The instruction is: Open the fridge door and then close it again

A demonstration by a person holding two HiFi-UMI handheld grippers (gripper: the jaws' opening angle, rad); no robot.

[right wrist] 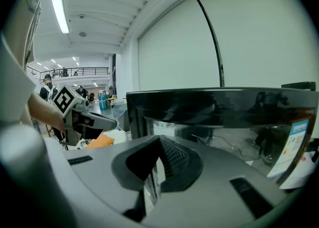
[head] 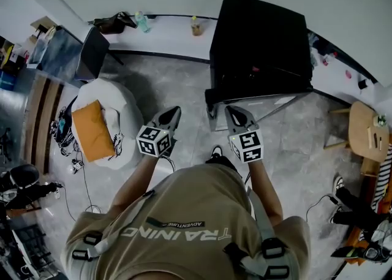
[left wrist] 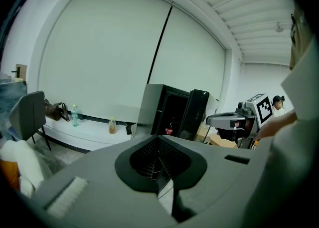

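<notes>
Head view showed one black mini fridge [head: 257, 34] standing on the floor just ahead of me. Its single glass door [right wrist: 224, 122] seemed to be swung open, close before my right side. I judged the door rigid, smooth and light on its hinges, best taken at its free edge. My left gripper [head: 173, 113] and right gripper [head: 234, 113], two in all, had jaws pressed together, holding nothing.

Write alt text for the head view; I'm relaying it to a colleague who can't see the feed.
From above, a person in a tan shirt points the left gripper and right gripper, both shut and empty, at a black fridge whose glass door stands open. A white beanbag with an orange cushion lies on the grey floor to the left.
</notes>
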